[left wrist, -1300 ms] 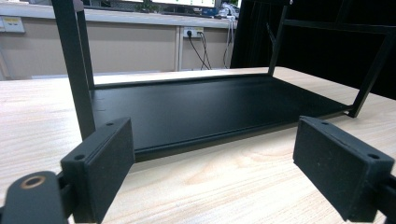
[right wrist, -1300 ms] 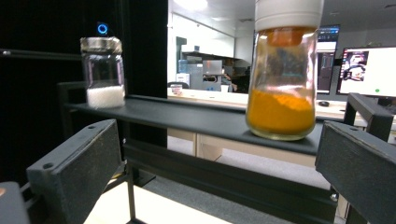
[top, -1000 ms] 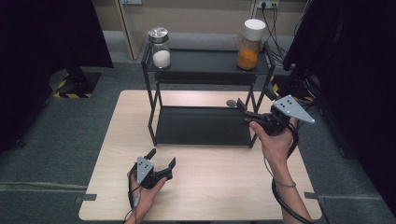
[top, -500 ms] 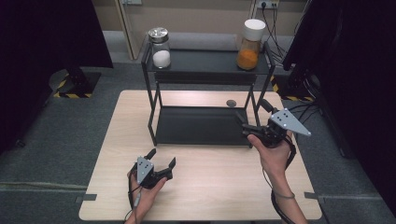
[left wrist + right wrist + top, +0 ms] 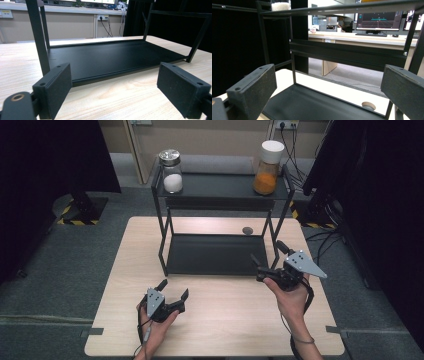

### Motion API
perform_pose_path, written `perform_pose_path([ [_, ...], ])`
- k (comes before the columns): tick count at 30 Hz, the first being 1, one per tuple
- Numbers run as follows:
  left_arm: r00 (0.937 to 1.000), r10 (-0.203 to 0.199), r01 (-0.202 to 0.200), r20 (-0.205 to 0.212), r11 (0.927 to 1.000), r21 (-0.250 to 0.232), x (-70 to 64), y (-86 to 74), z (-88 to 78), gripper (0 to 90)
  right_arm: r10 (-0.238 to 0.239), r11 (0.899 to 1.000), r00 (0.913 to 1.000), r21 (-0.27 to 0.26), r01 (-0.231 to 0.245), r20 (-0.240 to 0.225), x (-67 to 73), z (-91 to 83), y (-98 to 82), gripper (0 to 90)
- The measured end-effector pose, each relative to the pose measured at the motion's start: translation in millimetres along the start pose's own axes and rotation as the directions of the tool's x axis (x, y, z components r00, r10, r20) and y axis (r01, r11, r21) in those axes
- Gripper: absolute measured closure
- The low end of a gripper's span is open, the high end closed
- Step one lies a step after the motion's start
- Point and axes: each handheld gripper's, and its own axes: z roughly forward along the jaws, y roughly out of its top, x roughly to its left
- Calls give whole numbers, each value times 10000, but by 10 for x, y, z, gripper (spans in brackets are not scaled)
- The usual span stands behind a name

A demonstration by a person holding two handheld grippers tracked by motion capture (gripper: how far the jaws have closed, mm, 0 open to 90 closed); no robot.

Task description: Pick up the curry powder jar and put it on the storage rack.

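A black two-tier rack (image 5: 220,207) stands on the far half of a wooden table (image 5: 220,320). On its top shelf are a glass jar of white grains with a metal lid (image 5: 171,172) at the left and a jar of orange contents with a white lid (image 5: 267,162) at the right. My left gripper (image 5: 174,288) is open and empty near the front edge, facing the lower shelf (image 5: 110,56). My right gripper (image 5: 267,252) is open and empty at the rack's front right corner. Its view looks under the top shelf, with the white jar (image 5: 280,5) above.
A small round disc (image 5: 247,230) lies on the table behind the rack, also seen as the disc (image 5: 369,105) past the lower shelf. Cables and a dark stand (image 5: 320,195) are on the floor to the right. Bare wood lies between the two grippers.
My right gripper has drawn back toward the near side of the table, away from the rack's right post, staying open. The left gripper has not moved.
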Motion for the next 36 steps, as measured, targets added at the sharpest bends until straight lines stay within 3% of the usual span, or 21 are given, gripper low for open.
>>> perform_pose_path([
  [16,10000,13,-13,-3,10000,-13,-2,-2,-1,122,157,9987,9998,481,-151,-113,6,-54,-292,7],
  [36,10000,25,-25,-11,10000,-24,-4,-4,-2,122,449,9942,9990,977,-455,83,-26,-141,-579,7],
])
